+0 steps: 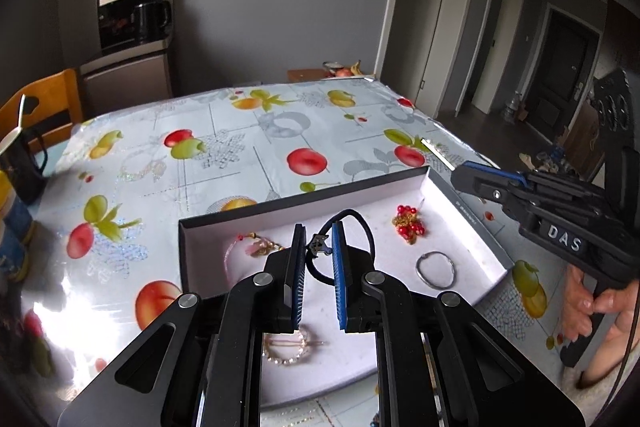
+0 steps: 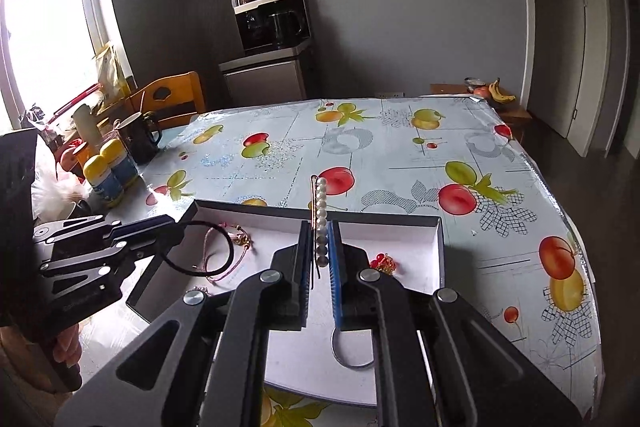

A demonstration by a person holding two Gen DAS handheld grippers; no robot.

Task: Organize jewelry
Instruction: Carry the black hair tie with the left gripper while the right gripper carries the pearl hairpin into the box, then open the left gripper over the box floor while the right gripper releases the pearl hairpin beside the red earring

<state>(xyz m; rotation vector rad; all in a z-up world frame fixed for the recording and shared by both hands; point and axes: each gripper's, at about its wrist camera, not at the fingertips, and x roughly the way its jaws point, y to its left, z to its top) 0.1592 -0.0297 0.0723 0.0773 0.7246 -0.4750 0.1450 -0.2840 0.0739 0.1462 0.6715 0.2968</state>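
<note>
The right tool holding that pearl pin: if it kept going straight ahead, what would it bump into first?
Probably the box's far wall: the pearl hairpin in the right tool already points over it, so depending on height it might clear the wall and meet the fruit-print tablecloth.

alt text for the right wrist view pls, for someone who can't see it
The right hand-held gripper holds a pearl hairpin upright over a shallow white-lined box on a fruit-print table. At left, the left hand-held gripper holds a black hair tie above the box, which also contains a pink bracelet, red beads and a silver ring.
</note>
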